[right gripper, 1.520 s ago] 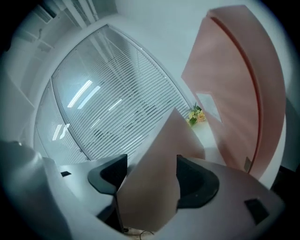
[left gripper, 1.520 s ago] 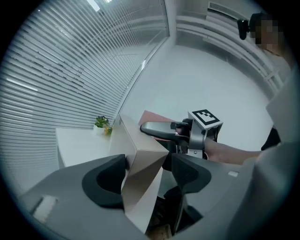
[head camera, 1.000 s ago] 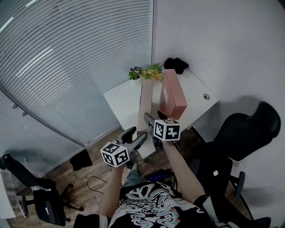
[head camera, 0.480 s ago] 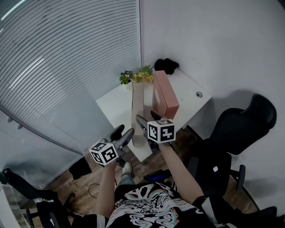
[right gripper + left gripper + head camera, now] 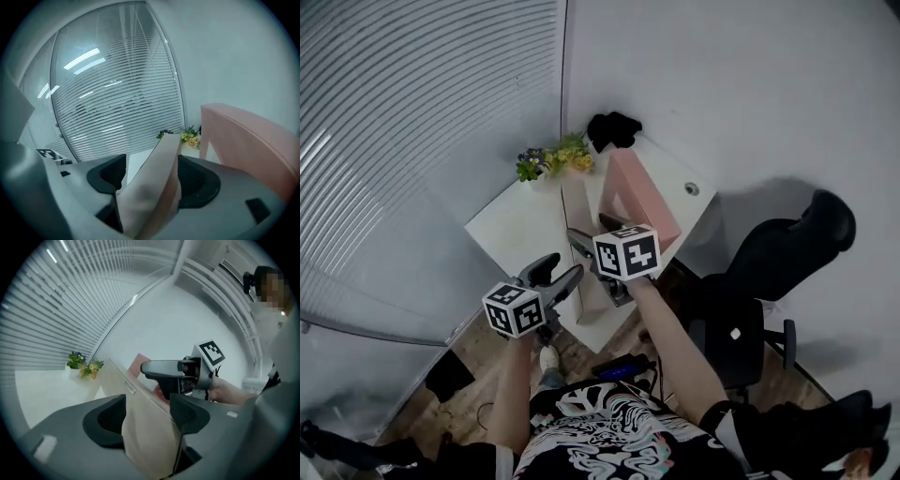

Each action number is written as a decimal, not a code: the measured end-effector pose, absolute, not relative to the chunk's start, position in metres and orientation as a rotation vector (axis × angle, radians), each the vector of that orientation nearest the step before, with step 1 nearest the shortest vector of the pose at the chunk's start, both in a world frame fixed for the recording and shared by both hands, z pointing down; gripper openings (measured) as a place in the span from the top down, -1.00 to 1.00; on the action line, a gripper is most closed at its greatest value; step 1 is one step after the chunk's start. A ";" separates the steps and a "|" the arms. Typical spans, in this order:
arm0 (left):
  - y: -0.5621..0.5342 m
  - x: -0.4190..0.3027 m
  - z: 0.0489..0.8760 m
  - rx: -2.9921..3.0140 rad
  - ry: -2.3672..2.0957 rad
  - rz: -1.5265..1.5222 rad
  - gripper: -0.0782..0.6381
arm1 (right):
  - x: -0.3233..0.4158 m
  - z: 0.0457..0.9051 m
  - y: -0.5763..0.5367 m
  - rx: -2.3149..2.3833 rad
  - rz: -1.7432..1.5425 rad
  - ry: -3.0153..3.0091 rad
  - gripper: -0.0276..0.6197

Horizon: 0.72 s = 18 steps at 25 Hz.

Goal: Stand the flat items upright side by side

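A tall beige folder [image 5: 577, 211] stands on edge on the white table [image 5: 511, 230], left of an upright pink box [image 5: 636, 192]. My left gripper [image 5: 555, 274] is at the folder's near end, shut on it; in the left gripper view the folder [image 5: 140, 432] runs between its pads. My right gripper [image 5: 592, 234] straddles the folder's top edge from the right. Its jaws have just been opening, and the folder [image 5: 154, 183] still sits between the pads. The pink box [image 5: 248, 140] rises close on that gripper's right.
A small pot of flowers [image 5: 551, 159] and a black bundle [image 5: 614, 129] sit at the table's far end. A round cable hole [image 5: 691, 188] lies right of the pink box. A black office chair [image 5: 787, 253] stands to the right, and a blinds-covered glass wall runs along the left.
The head view has swung, so the table sits further left. Both grippers stay at the folder's near end, and the right one has lifted slightly along it.
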<state>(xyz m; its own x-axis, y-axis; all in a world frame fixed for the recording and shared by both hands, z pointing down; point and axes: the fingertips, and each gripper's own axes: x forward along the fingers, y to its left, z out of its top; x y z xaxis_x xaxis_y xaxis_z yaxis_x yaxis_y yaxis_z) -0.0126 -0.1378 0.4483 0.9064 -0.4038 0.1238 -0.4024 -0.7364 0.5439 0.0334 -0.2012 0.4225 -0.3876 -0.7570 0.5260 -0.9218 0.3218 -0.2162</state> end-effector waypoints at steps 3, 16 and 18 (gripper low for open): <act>-0.154 -0.015 0.444 2.390 -0.483 -0.084 0.00 | 0.034 0.423 -0.226 1.516 0.703 -2.204 -0.14; -0.185 -0.012 0.458 2.297 -0.314 -0.058 0.00 | 0.046 0.453 -0.288 1.517 0.759 -1.962 -0.26; -0.181 -0.004 0.461 2.301 -0.279 -0.038 0.00 | 0.046 0.455 -0.293 1.510 0.778 -1.961 -0.28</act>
